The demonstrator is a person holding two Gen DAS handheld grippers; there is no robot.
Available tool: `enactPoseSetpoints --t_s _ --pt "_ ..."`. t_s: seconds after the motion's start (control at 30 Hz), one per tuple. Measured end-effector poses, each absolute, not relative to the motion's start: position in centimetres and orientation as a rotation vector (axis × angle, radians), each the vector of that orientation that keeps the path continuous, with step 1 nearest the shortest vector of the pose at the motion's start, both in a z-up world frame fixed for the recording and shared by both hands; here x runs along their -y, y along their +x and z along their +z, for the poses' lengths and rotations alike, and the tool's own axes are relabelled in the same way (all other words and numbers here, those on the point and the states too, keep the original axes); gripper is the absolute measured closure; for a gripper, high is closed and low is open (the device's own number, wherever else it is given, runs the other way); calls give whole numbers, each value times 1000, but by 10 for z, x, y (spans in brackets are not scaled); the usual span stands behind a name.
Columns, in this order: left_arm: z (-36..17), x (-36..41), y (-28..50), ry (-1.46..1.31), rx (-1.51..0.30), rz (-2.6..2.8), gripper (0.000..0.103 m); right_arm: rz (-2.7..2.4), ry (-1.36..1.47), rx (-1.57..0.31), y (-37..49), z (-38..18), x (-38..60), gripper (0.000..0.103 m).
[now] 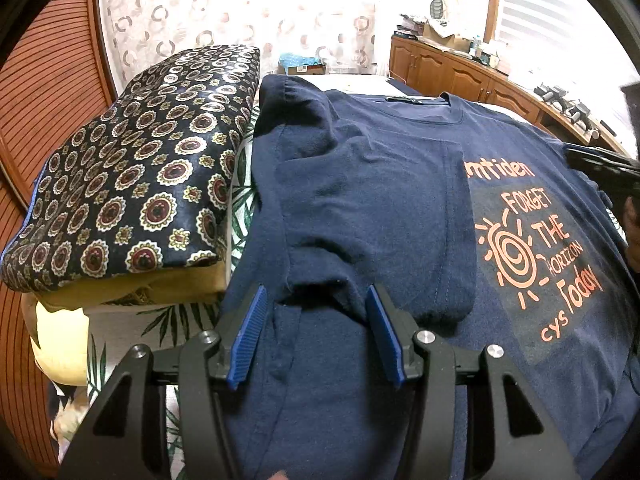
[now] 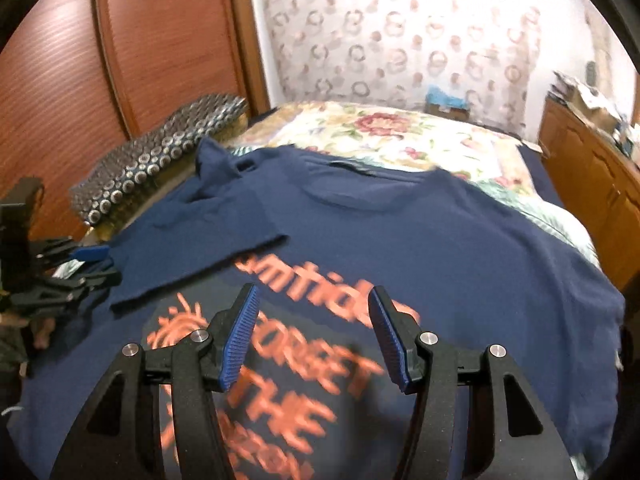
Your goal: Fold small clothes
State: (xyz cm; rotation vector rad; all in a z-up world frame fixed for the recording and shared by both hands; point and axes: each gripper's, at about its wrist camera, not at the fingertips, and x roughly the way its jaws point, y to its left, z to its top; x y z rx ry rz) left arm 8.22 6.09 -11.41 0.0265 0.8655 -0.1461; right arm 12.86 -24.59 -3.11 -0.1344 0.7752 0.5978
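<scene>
Both blue-padded fingers (image 1: pixel 254 336) of the left gripper (image 1: pixel 316 334) are seen spread apart at the bottom of the left wrist view, with nothing pinched; the navy T-shirt (image 1: pixel 380 208) lies beneath and between them, and whether the tips touch the cloth cannot be told. The folded-in sleeve (image 1: pixel 400 240) is seen just above the fingertips, its hem ending close to the right finger. The orange print (image 1: pixel 532 248) is left uncovered toward the right of the frame.

In the right wrist view, the right gripper (image 2: pixel 314 334) is likewise held spread and empty above the blurred print (image 2: pixel 288 360), apart from the cloth. The shirt (image 2: pixel 460 248) is spread across the middle of the frame, its unfolded side reaching the right edge, where open bedding (image 2: pixel 400 136) is seen beyond the collar. The left gripper (image 2: pixel 80 268) is visible at the left edge, at the shirt's folded side.

A patterned cushion (image 1: pixel 132 184) is pressed close against the shirt's edge in the upper left, and a wooden cabinet (image 1: pixel 460 72) borders the bed at the upper right.
</scene>
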Motion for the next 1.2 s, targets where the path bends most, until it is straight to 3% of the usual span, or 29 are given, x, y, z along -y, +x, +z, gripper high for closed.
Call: enactPoseSetpoints --t_s 0.33,0.6,1.2 --pt "-114 -60 83 35 -866 -140 51 376 -156 -694 106 -4 356 41" --pt "-106 -62 83 10 -839 -110 51 184 -119 -765 108 -28 450 37" --pt "-38 21 75 -23 -673 -292 51 180 64 -819 124 -42 501 37"
